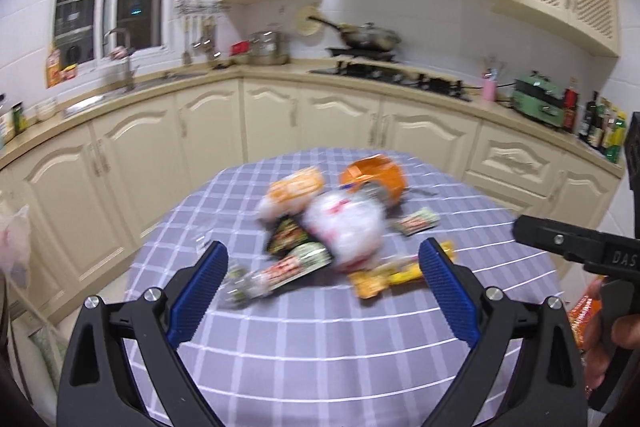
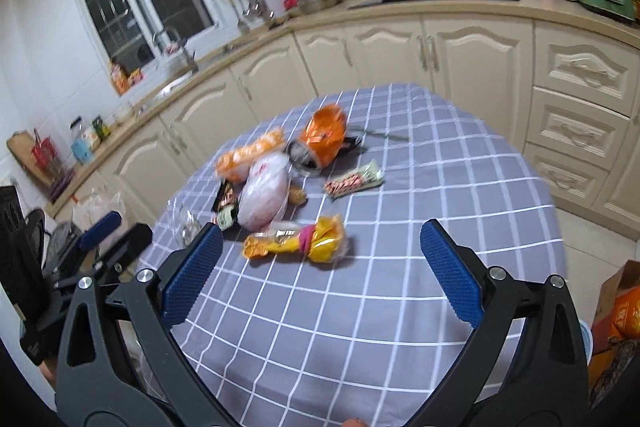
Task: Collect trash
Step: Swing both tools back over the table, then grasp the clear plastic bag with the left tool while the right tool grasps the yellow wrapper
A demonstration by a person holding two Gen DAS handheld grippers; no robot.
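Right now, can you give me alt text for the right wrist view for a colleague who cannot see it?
The open right gripper hovers empty over a table with a grey checked cloth, facing scattered trash. A yellow wrapper lies nearest, with a white plastic bag and an orange wrapper farther back. Cream kitchen cabinets stand behind.

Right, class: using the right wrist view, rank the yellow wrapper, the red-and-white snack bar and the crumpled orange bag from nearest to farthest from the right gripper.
1. yellow wrapper: nearest, just ahead of the open right gripper, toward its left finger.
2. red-and-white snack bar: mid-table, beyond the wrapper.
3. crumpled orange bag: farthest, toward the table's far edge.
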